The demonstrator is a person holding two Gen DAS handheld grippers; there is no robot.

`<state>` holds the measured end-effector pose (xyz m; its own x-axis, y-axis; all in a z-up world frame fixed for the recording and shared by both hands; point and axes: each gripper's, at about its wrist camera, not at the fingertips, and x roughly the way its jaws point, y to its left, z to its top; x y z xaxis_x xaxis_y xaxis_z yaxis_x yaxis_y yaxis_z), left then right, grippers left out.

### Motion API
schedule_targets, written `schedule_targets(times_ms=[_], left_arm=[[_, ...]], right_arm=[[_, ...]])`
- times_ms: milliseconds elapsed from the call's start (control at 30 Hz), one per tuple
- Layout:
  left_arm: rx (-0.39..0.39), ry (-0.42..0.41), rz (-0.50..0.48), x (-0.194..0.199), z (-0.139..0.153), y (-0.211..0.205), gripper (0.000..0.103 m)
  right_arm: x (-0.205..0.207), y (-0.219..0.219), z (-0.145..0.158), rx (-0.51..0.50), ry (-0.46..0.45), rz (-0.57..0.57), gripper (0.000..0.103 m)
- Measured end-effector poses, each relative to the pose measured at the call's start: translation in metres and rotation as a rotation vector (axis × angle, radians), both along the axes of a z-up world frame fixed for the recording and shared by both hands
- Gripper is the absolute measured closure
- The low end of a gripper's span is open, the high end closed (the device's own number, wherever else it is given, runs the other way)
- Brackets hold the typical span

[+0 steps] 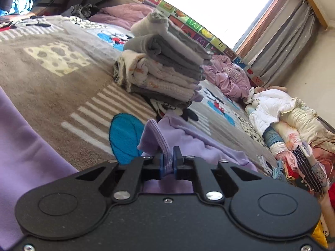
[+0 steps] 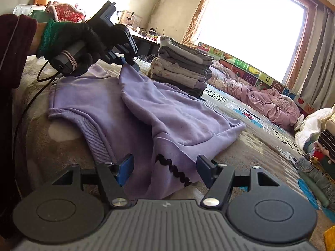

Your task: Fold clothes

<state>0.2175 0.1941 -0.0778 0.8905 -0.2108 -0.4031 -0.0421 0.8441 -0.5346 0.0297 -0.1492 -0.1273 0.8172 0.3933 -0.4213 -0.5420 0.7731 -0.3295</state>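
Note:
A lilac sweatshirt (image 2: 167,113) lies spread on the patterned blanket (image 2: 240,138), with one part folded over the body. My left gripper (image 1: 168,159) is shut on its ribbed lilac edge (image 1: 161,140), which it holds lifted off the blanket. In the right wrist view that gripper (image 2: 130,62) sits in a black-gloved hand (image 2: 79,39) at the sweatshirt's far corner. My right gripper (image 2: 165,165) is open at the near hem. Lilac fabric with a dark wavy trim (image 2: 173,170) lies between its blue pads (image 2: 125,168) without being pressed.
A stack of folded grey and cream clothes (image 2: 182,69) stands just beyond the sweatshirt. A crumpled pink duvet (image 2: 270,102) lies by the alphabet panel (image 2: 251,71) under the window. Unfolded clothes (image 1: 293,129) are heaped at the right edge.

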Motion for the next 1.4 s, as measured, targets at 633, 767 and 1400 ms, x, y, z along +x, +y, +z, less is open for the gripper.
schedule_targets(times_ms=[633,767,1400], left_arm=[[0.23,0.003,0.084,-0.038,-0.004,0.026,0.098],[0.228,-0.009,0.155,-0.045,-0.003,0.038,0.102],[-0.089,0.14,0.075,-0.025,-0.032,0.046,0.071]], right_arm=[[0.001,0.001,-0.008,-0.048,-0.006,0.008,0.043],[0.001,0.002,-0.008,-0.06,-0.01,0.005,0.043],[-0.001,0.0,-0.008,-0.023,-0.021,-0.007,0.041]])
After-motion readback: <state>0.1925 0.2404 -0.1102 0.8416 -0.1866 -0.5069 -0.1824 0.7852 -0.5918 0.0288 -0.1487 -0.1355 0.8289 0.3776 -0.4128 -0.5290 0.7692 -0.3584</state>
